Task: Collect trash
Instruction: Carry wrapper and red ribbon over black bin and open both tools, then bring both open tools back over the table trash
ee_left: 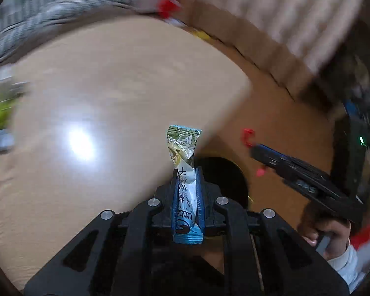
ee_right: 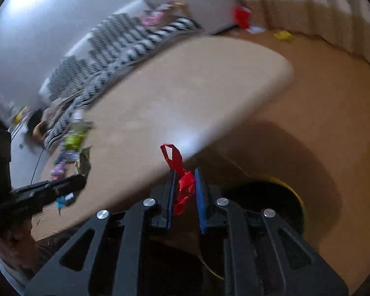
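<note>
My left gripper is shut on a white and blue snack wrapper that sticks up between its blue pads, over the edge of the wooden table. My right gripper is shut on a crumpled red wrapper, and it shows in the left wrist view as a black tool with a red scrap at its tip. Below both grippers stands a dark bin with a yellow rim, also seen as the bin past the table's edge. Several more wrappers lie on the table's far left.
A checked sofa runs along the table's far side. Red and yellow scraps lie on the brown floor near a pale curtain. A hand with a white sleeve holds the right tool. Both views are blurred by motion.
</note>
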Demonstrator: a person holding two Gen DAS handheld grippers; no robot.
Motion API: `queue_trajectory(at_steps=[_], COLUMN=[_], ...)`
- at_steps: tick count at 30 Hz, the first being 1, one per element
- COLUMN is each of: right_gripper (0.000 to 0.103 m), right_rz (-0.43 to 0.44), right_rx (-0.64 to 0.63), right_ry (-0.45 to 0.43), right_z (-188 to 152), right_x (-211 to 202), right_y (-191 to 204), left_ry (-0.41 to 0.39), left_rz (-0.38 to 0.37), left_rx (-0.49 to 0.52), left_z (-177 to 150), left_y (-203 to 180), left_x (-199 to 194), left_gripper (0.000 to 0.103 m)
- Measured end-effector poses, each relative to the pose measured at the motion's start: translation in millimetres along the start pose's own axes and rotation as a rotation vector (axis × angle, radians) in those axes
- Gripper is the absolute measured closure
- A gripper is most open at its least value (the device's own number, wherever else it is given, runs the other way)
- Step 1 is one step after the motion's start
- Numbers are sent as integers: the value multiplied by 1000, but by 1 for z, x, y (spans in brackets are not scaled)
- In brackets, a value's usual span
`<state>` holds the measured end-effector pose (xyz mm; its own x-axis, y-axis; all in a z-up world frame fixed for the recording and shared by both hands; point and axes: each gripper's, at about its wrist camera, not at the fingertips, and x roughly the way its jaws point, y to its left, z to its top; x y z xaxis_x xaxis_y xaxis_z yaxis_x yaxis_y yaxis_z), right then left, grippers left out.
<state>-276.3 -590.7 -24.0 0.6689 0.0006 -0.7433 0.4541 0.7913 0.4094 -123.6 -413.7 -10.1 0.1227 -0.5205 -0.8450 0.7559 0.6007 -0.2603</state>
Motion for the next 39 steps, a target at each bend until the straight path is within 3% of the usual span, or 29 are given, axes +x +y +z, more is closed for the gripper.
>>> queue_trajectory(at_steps=[3, 7, 11, 20, 21, 22, 23, 24, 25, 30, 35, 37, 39], right_gripper=[87, 87, 87, 87, 87, 86, 65, 18, 5, 7, 7, 7, 7], right_rz=[-44, -74, -79, -48, -35, -18, -17, -22, -41, -209, -356, -388, -344], right_rx=[67, 106, 123, 139, 149, 164, 179, 191, 204, 209, 119, 74, 31], right_ry=[25, 59, 95, 85, 76, 62, 64, 62, 24, -11, -61, -61, -53], right_z=[-19, -38, -46, -33, -31, -32, -31, -30, -30, -23, -20, -18, -12], right_x=[-4, 3, 17, 24, 23, 19, 18, 17, 12, 4, 0, 5, 16], right_y=[-42, -71, -83, -76, -76, -82, -85, -87, -90, -95, -85, -75, -52], left_ry=[112, 204, 194, 223, 226, 227, 212, 174, 133, 41, -100, -151, -224], left_rz=[13, 34, 35, 24, 32, 48, 57, 58, 60, 105, 103, 147, 258], left_rx=[48, 46, 95, 78, 88, 100, 101, 100, 100, 22, -22, -73, -158], left_z=[-14, -40, -43, -38, -35, -36, -35, -33, -32, -28, -21, -22, -29], left_y=[-44, -64, -76, -70, -72, -75, -74, -74, -74, -58, -20, 10, 56], left_x=[59, 114, 116, 121, 123, 124, 125, 122, 115, 88, 13, -19, -56], left_gripper=[91, 91, 91, 89, 83, 56, 21, 14, 13, 8, 6, 6, 6])
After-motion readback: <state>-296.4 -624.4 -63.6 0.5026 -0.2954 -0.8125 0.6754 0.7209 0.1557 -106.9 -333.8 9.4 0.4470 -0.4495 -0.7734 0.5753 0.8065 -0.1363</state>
